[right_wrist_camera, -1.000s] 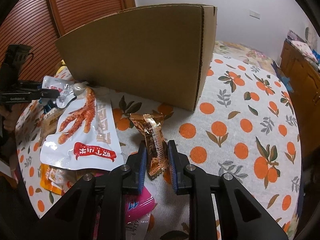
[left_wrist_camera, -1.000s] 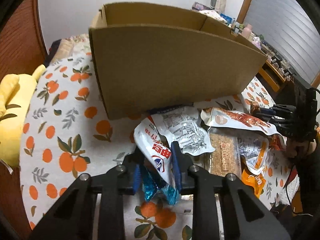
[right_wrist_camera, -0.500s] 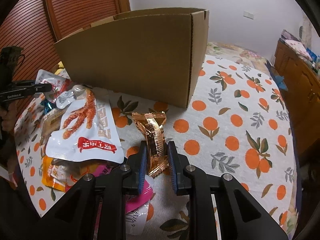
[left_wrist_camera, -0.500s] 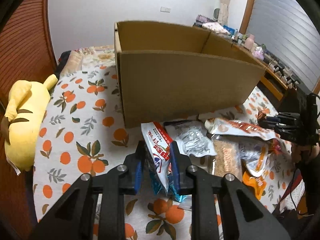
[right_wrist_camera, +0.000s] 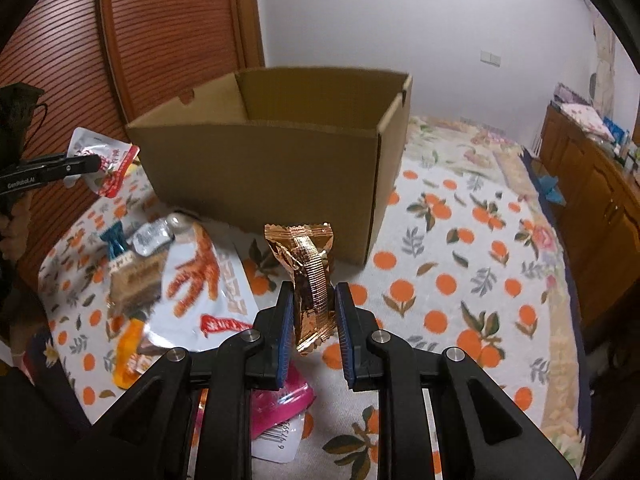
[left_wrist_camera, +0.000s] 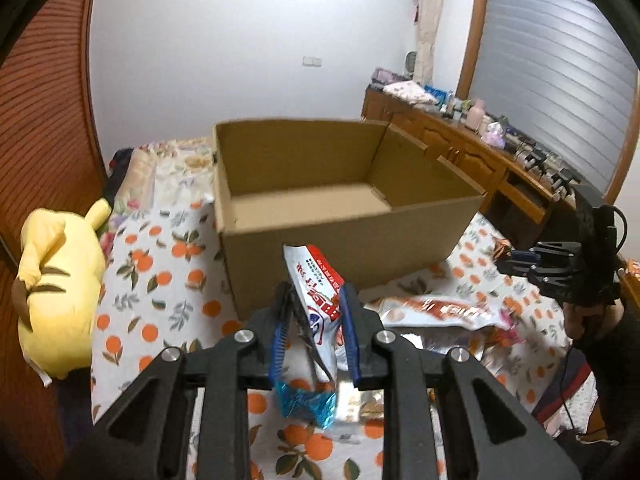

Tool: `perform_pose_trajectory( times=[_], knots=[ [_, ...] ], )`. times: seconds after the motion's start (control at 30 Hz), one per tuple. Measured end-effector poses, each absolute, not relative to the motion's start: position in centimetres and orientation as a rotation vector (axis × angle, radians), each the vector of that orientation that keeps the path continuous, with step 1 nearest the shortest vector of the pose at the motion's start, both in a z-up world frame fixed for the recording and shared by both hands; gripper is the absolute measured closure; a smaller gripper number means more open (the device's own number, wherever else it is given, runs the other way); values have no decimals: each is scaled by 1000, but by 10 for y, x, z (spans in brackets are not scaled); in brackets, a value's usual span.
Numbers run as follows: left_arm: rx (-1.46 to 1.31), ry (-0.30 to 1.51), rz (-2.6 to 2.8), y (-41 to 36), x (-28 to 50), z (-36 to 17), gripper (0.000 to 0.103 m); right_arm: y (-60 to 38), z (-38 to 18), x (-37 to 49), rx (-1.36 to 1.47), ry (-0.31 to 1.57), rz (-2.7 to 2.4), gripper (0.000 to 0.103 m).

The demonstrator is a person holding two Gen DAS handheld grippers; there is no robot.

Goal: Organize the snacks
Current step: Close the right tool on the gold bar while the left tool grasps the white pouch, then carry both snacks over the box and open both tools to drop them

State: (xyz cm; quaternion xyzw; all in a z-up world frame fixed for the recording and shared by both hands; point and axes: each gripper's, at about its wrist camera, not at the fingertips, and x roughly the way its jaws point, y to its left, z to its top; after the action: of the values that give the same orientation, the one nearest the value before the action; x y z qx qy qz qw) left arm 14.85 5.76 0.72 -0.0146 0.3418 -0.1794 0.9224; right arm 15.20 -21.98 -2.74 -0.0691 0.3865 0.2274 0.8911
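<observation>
The left gripper (left_wrist_camera: 314, 334) has its jaws clamped on a white-and-red snack pouch (left_wrist_camera: 318, 294), held just before the open cardboard box (left_wrist_camera: 344, 248). The right gripper (right_wrist_camera: 312, 322) pinches a copper foil packet (right_wrist_camera: 308, 276) before the same box. Loose snack packets (right_wrist_camera: 192, 280) litter the orange-print bedspread (right_wrist_camera: 460, 280) beside the box; a yellow plush toy (left_wrist_camera: 56, 280) lies off its left.

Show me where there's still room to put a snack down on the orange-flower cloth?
The cloth is bare to the right of the cardboard box, toward the wooden cabinets, and also between the box and the yellow plush toy. The visible part of the box's inside looks empty too. It is crowded in front of the box, where the chicken-feet packet and other snacks pile up.
</observation>
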Motion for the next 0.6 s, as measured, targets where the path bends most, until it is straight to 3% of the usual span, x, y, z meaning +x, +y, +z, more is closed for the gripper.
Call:
perform_pose_trajectory(
  times=[0.33, 0.6],
  knots=[
    [-17, 595, -400, 43, 168, 49, 81, -197, 28, 162, -168, 661, 520, 85],
    [-14, 575, -384, 39, 202, 55, 81, -171, 40, 199, -181, 621, 550, 85]
  ],
)
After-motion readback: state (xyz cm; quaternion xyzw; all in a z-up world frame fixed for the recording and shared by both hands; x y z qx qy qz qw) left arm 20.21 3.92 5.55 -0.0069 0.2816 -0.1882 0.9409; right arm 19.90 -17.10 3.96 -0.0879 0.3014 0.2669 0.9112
